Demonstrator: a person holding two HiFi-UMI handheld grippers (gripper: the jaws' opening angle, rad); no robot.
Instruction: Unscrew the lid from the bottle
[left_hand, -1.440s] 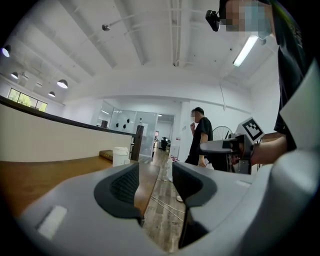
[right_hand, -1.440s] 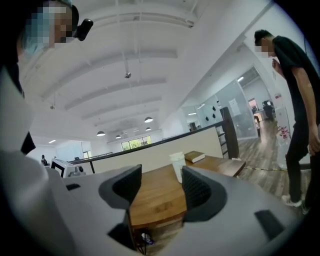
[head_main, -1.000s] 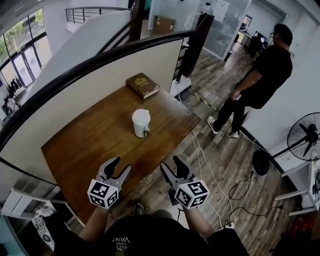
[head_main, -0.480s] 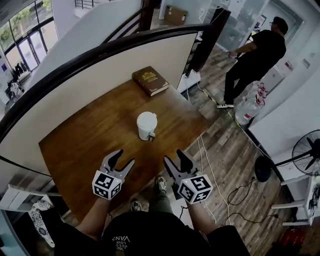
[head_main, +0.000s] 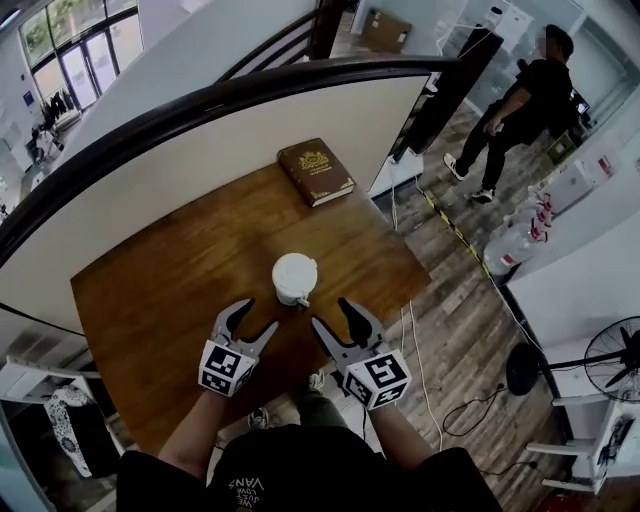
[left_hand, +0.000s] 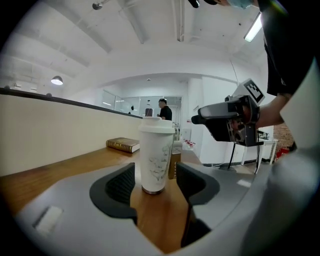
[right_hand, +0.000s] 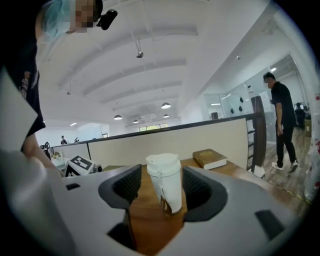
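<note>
Brown hardcover book (head_main: 316, 172), gilt emblem on its cover, flat at the far right corner of the wooden table (head_main: 170, 300). Cream partition (head_main: 200, 170) with a black rail runs along the table's far edge. Off the right edge: plank floor, trailing cables (head_main: 418, 360), water jugs (head_main: 512, 245), standing fan (head_main: 612, 358). Person in dark clothes (head_main: 520, 100) farther off.

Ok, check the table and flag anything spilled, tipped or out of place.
Nothing stands out. The bottle stands upright on the table with its lid on, the book lies flat near the far corner, and no spill shows on the wood.
</note>
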